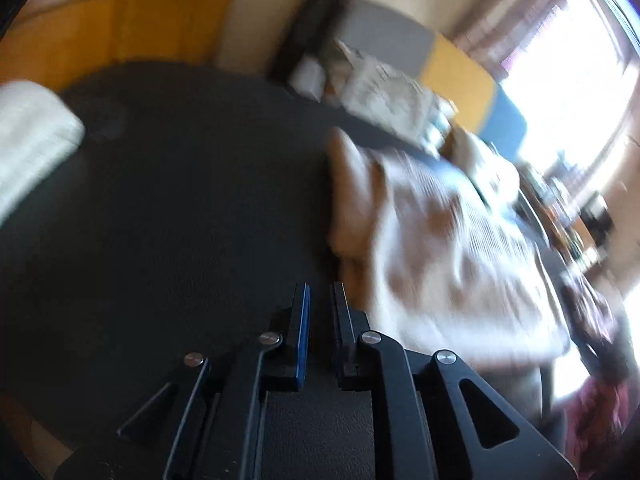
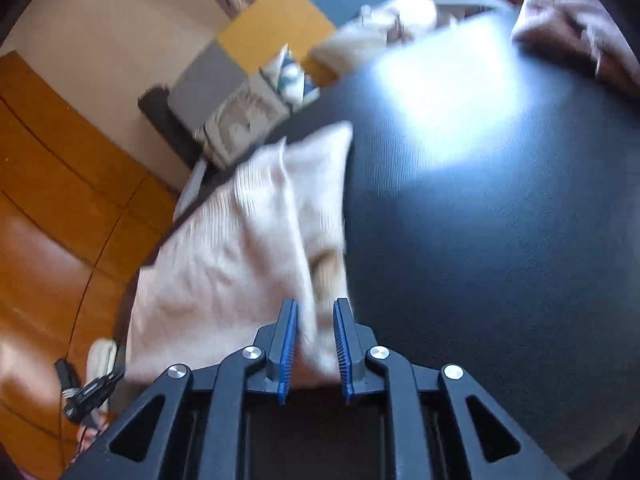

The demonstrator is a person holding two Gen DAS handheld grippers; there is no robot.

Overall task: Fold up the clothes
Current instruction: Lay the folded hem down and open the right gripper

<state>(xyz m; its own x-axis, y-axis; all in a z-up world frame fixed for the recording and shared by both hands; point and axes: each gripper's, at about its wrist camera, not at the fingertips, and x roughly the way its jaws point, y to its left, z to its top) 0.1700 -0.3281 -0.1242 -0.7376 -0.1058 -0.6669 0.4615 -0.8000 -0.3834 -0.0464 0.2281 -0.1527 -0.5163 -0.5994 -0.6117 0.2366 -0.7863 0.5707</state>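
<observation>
At the bottom of the left wrist view, the left gripper [image 1: 320, 292] has its 2 fingers set to a narrow gap with nothing between them, only the dark table [image 1: 168, 208] showing beyond. The cream ribbed garment [image 1: 448, 248] lies at the right of that frame, loosely heaped and blurred, with a second pale folded cloth [image 1: 28, 136] at the far left edge.

In the right wrist view, the right gripper [image 2: 316, 308] is also narrow, and the garment [image 2: 240, 240] runs from the centre left of the frame down into the gap between its blue pads [image 2: 289, 344]. The cloth looks pinched there, though blur makes the contact hard to confirm. A pinkish cloth [image 2: 576, 28] sits at the upper right.

The risk is a weak hold: only a thin edge seems caught, so a pull could slip it free. Part of the garment hangs past the table edge, so its weight might drag it to the floor [image 2: 52, 208]. The empty left gripper leaves the fold uneven.
</observation>
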